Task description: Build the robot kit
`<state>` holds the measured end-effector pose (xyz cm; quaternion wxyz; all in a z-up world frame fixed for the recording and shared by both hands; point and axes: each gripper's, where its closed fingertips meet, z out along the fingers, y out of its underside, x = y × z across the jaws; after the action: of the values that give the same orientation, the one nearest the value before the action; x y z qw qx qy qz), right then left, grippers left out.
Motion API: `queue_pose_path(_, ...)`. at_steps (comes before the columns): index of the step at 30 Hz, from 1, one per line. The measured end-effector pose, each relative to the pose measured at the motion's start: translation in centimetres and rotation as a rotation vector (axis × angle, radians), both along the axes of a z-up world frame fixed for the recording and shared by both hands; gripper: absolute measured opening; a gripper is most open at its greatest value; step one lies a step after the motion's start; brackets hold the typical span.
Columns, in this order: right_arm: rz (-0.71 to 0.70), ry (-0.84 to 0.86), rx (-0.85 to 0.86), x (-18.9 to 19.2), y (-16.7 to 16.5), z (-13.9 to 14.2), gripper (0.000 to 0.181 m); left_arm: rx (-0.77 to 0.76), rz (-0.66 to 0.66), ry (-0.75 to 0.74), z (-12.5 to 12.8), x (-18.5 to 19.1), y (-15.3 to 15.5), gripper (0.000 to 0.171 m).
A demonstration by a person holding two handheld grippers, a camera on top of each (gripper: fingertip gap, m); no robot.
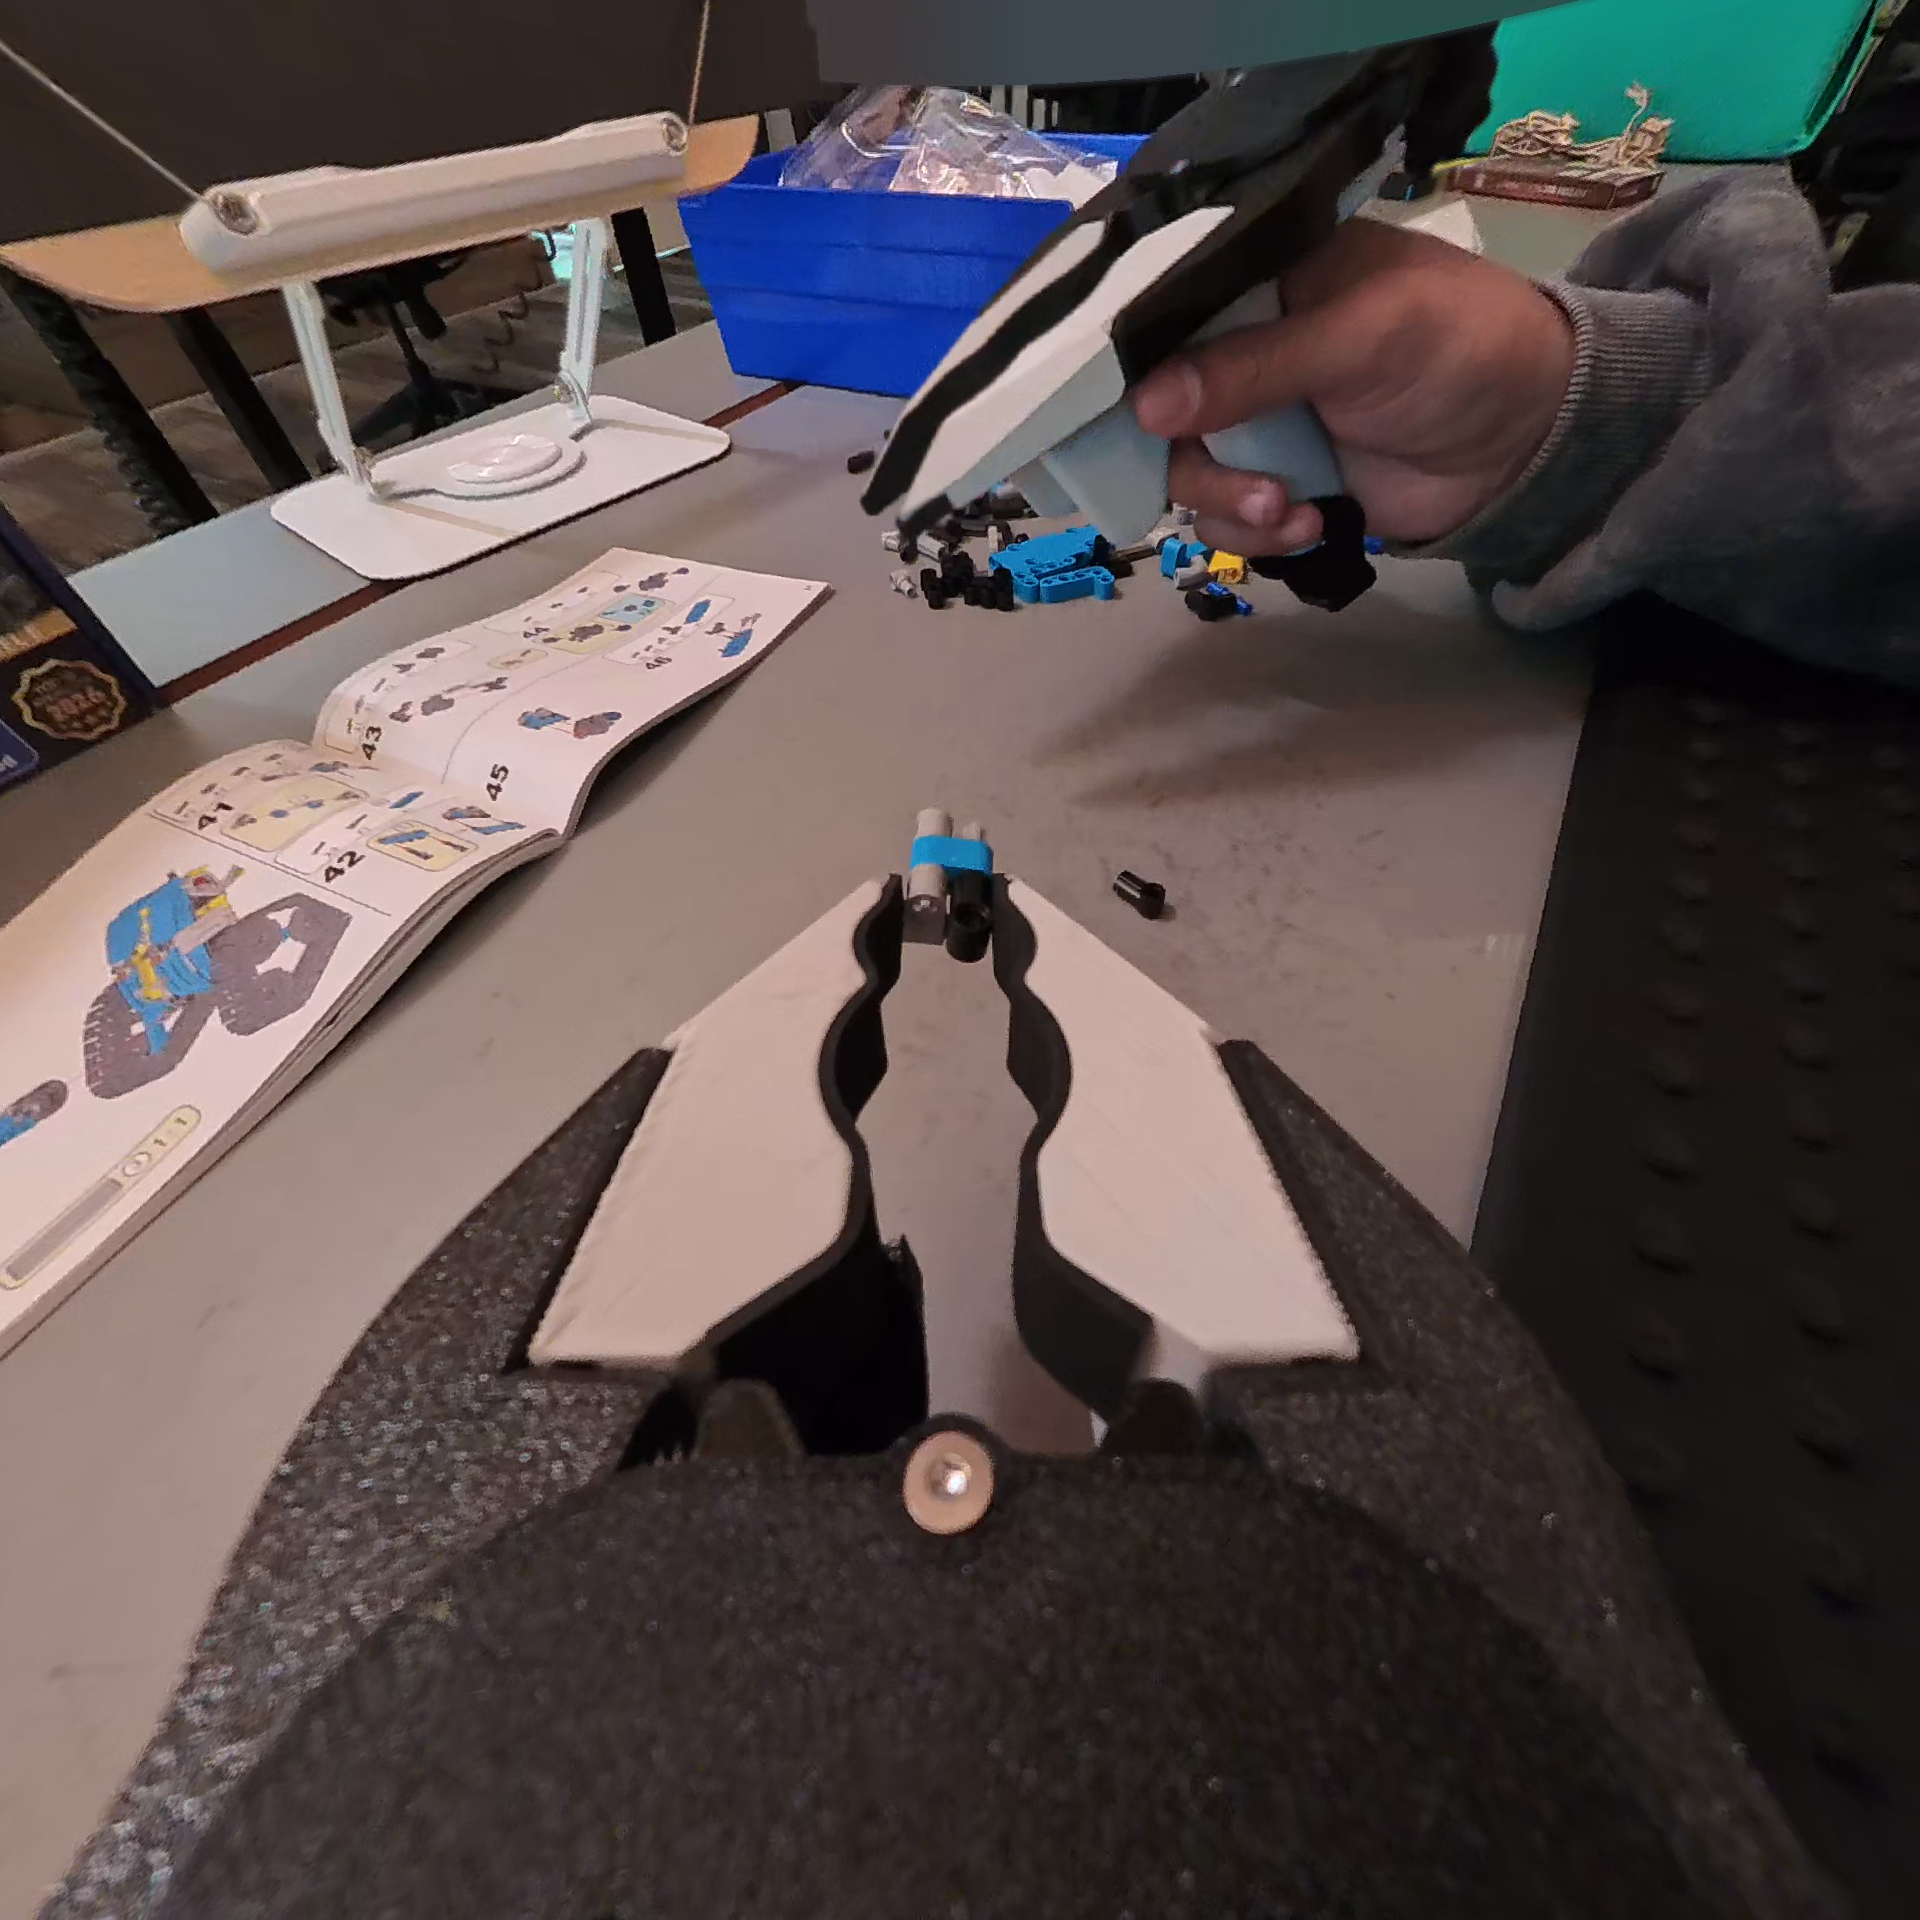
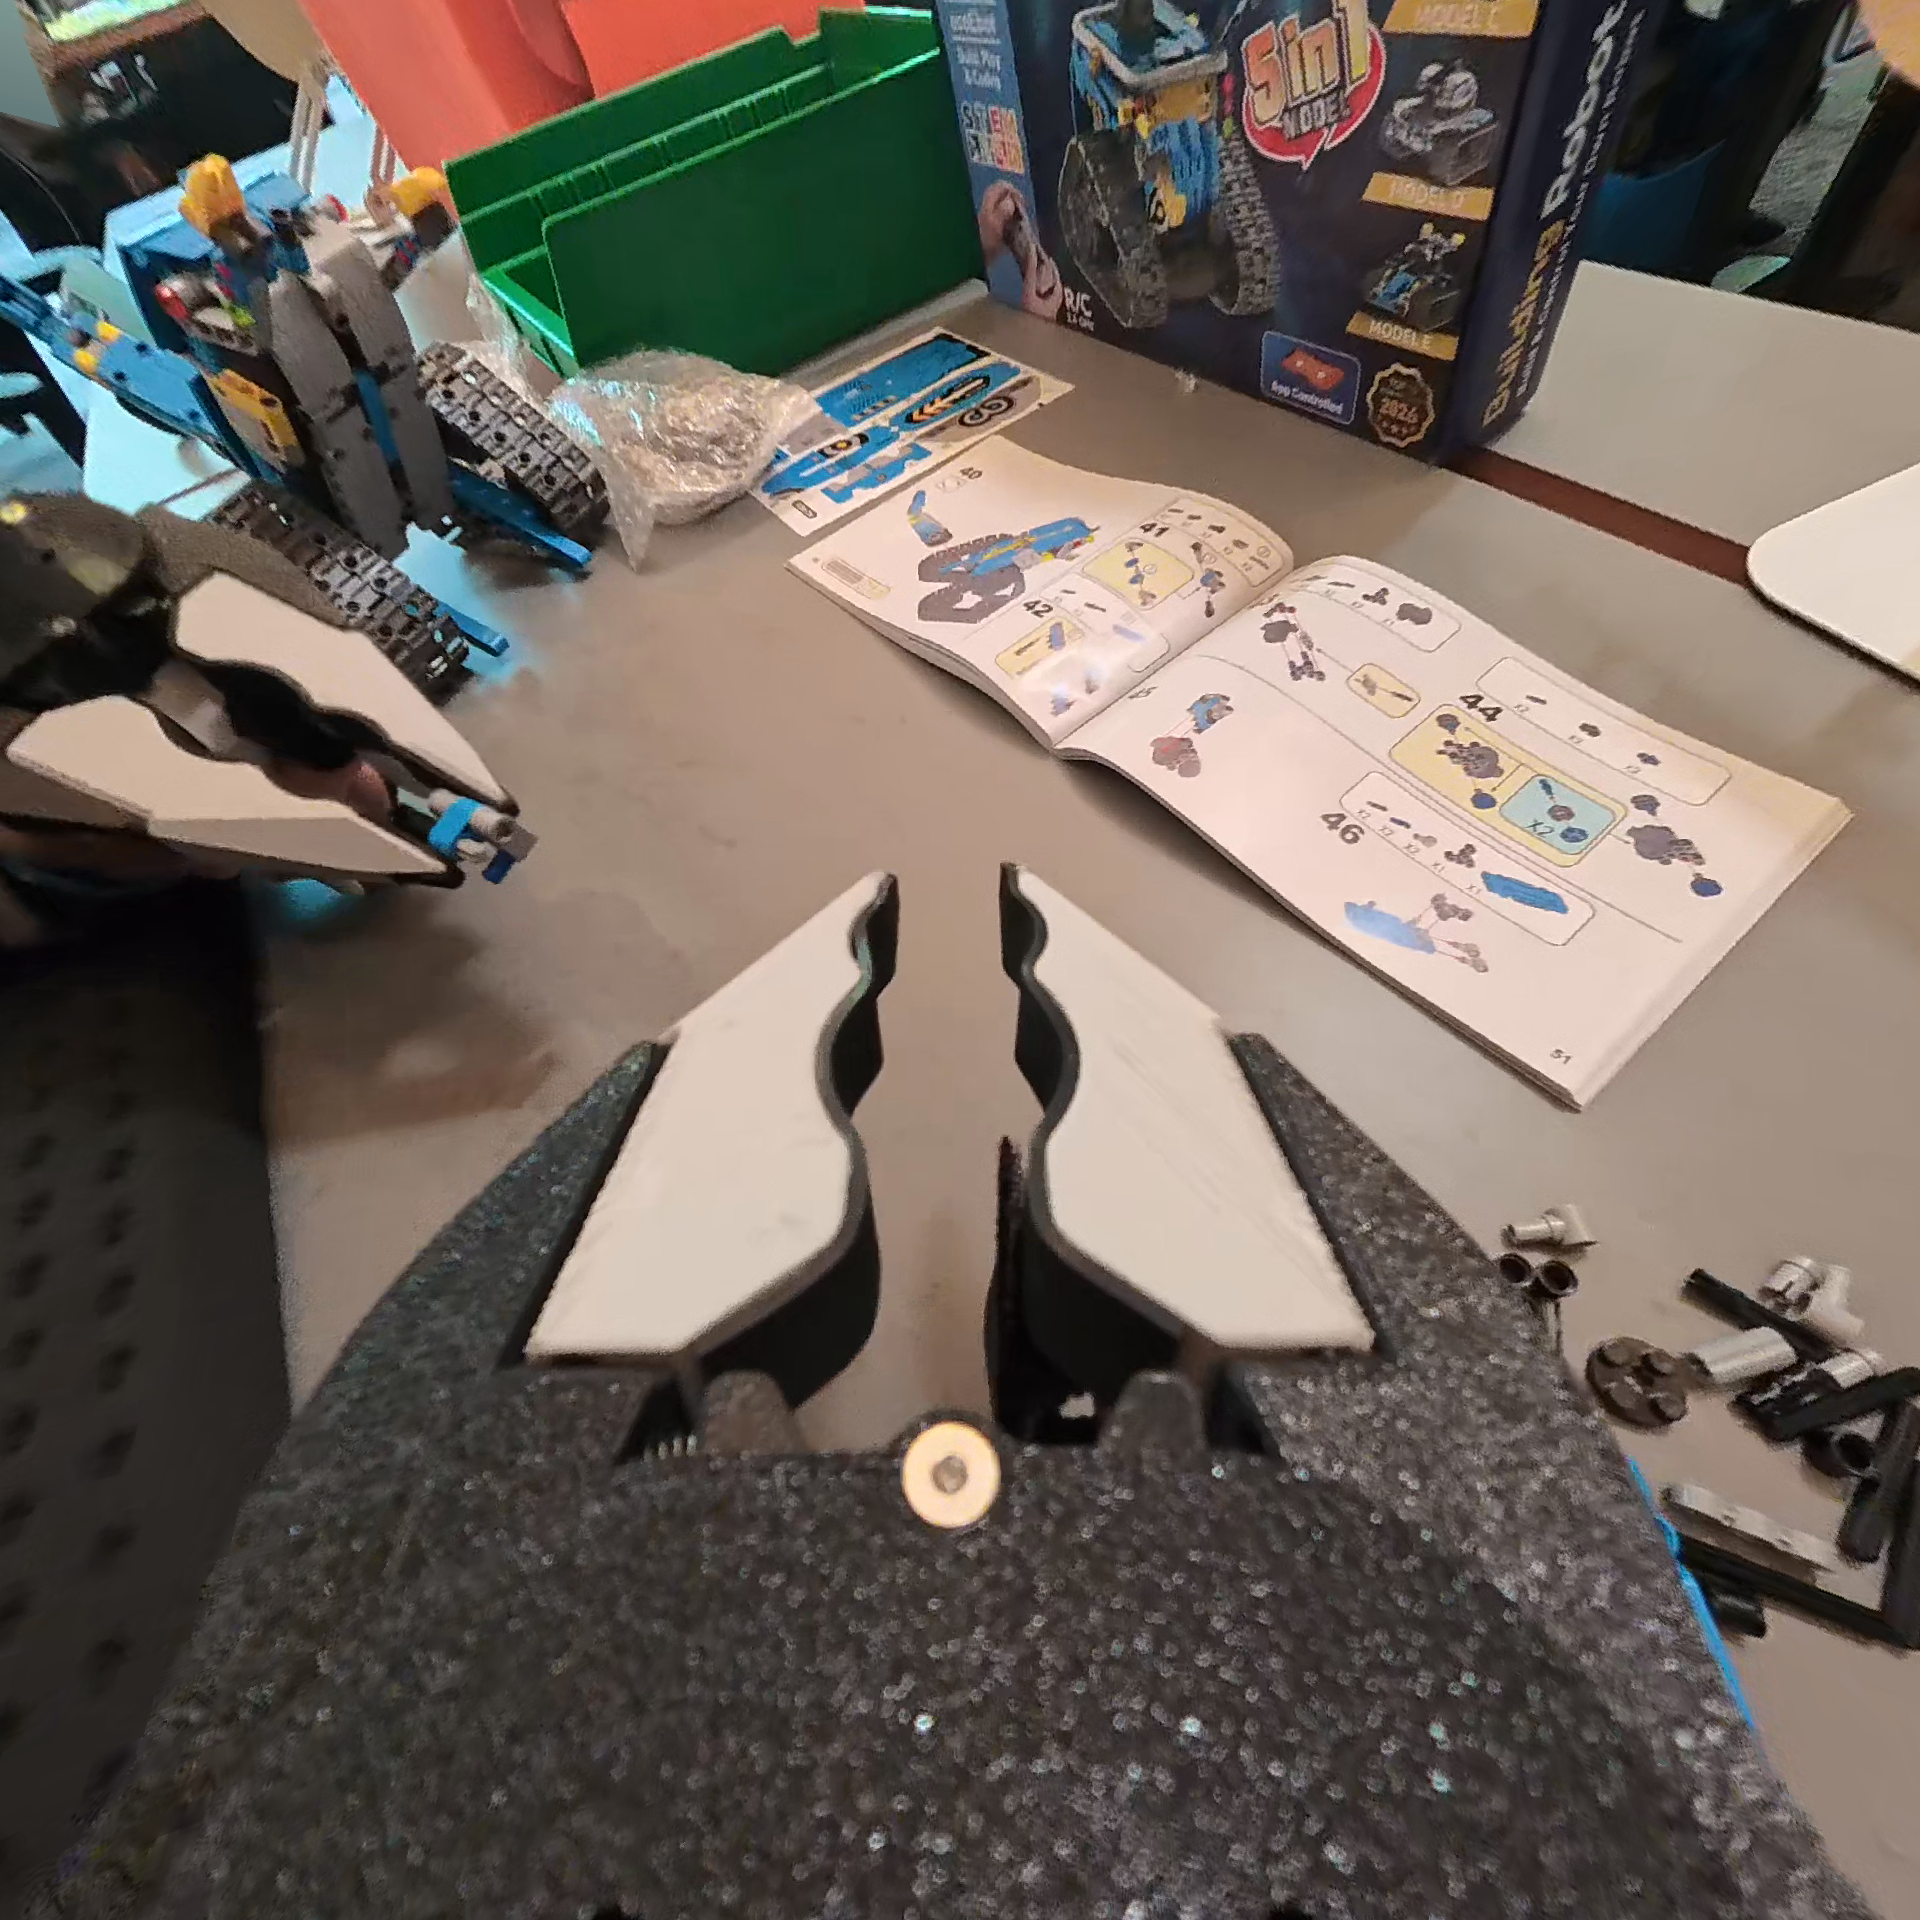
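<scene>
Ahead of my right gripper (image 2: 948,883), fingers spread, nothing between: printed kit box (image 2: 1278,208), green bin (image 2: 727,239), open instruction booklet (image 2: 1299,748). My left gripper (image 1: 948,896) pinches small blue-grey-black brick assembly (image 1: 948,878) above table (image 1: 1299,790); blue bin (image 1: 862,281) of clear bags beyond; loose black pin (image 1: 1140,894) just right.

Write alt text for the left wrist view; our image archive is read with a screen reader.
The left tongs pinch a small blue, grey and black brick assembly above a grey table. Left of them lies an open instruction booklet; beyond, a hand holds the right tongs over a pile of loose bricks, and a black pin lies nearby.
</scene>
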<state>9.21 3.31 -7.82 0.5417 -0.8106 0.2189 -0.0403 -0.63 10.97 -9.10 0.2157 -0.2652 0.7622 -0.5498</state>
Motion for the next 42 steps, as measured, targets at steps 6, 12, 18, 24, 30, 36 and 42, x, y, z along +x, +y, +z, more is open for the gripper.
queue_pose_path(6, 0.018, -0.039, -0.045, -0.2, 0.3, -0.7, 0.019, -0.036, -0.001, 0.019, 0.2, 0.1, 0.3, 0.016)
queue_pose_path(12, 0.037, 0.023, -0.037, -0.5, 0.6, -1.4, 0.018, -0.055, 0.003, 0.021, 0.4, 0.2, 0.5, 0.016)
queue_pose_path(18, 0.245, 0.129, 0.089, -4.6, 2.8, 0.0, 0.023, -0.018, -0.017, -0.055, 0.8, -0.3, 0.0, 0.016)
queue_pose_path(24, 0.563, 0.606, 0.299, -11.4, 5.7, 1.5, 0.046, 0.092, -0.08, -0.293, 2.1, -1.9, -1.7, 0.016)
queue_pose_path(30, 0.717, 0.848, 0.328, -14.6, 6.6, 1.6, 0.027, 0.225, -0.13, -0.496, 2.3, -3.4, -3.4, 0.016)
queue_pose_path(36, 0.638, 0.838, 0.346, -12.6, 6.0, 1.2, 0.015, 0.192, -0.041, -0.37, 2.2, -2.6, -2.7, 0.024)
queue_pose_path(42, 0.657, 0.848, 0.37, -12.7, 5.5, 2.2, 0.015, 0.219, -0.061, -0.433, 2.6, -3.3, -3.4, 0.02)
